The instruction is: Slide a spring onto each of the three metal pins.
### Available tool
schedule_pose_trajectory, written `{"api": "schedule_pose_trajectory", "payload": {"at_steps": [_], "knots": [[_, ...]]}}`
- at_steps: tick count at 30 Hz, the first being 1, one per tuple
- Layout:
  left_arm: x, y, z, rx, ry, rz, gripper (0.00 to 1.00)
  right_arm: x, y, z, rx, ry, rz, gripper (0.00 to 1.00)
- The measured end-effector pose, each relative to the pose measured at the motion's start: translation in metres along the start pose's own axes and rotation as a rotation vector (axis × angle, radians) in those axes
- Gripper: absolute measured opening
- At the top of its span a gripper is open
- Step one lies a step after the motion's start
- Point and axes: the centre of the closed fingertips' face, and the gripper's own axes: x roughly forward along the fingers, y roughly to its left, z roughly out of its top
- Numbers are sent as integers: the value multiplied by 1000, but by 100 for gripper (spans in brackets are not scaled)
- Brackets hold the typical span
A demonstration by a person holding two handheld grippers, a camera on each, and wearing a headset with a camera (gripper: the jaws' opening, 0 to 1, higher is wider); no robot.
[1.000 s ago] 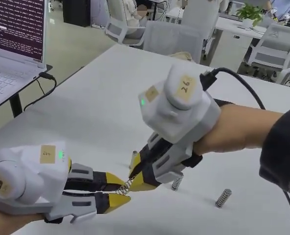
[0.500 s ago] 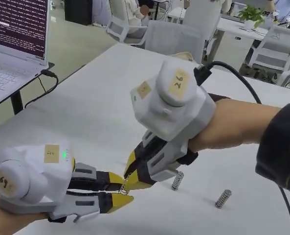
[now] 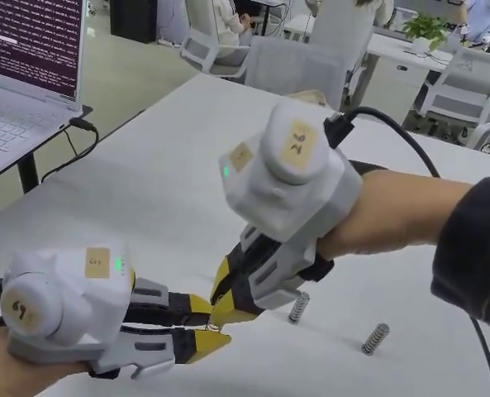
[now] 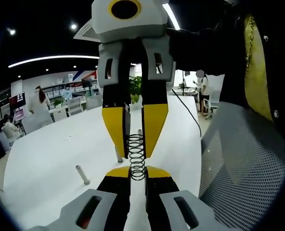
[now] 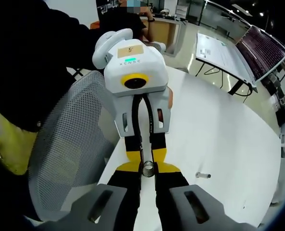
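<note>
In the left gripper view a thin wire spring point(image 4: 136, 156) stands between my left gripper's point(image 4: 137, 174) yellow tips, which are shut on its lower end. My right gripper point(image 4: 135, 137) comes down from the top of that view, its jaws pressed on either side of the same spring. The right gripper view shows the spring's end point(image 5: 148, 168) between my right gripper's point(image 5: 148, 172) tips, with the left gripper point(image 5: 143, 156) facing it. In the head view the left gripper point(image 3: 216, 325) and right gripper point(image 3: 221, 308) meet tip to tip just above the table. Three metal pins point(image 4: 82, 174) point(image 4: 118, 155) point(image 4: 140, 133) stand on the table.
Two loose springs point(image 3: 298, 308) point(image 3: 375, 338) lie on the white table point(image 3: 170, 165) to the right of the grippers. A laptop point(image 3: 21, 58) sits on a side table at the left. Office chairs point(image 3: 290, 62) stand beyond the far edge. One pin point(image 5: 203, 175) lies on the table.
The two grippers have closed the gap between their tips. The stretch of spring seen between them earlier in the head view is now hidden by the jaws.
</note>
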Motion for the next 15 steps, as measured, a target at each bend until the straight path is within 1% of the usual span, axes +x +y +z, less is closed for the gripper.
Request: {"api": "schedule_pose_trajectory", "payload": {"at_steps": [6, 8, 11, 15], "knots": [[0, 0, -2, -4, 9, 2, 4, 1, -1, -3, -2, 10, 1, 7], [0, 0, -3, -5, 17, 3, 7, 0, -2, -3, -2, 10, -1, 7], [0, 0, -5, -24, 25, 4, 14, 0, -4, -4, -1, 15, -7, 7], [-4, 3, -6, -36, 22, 11, 16, -2, -8, -9, 6, 25, -13, 7]]}}
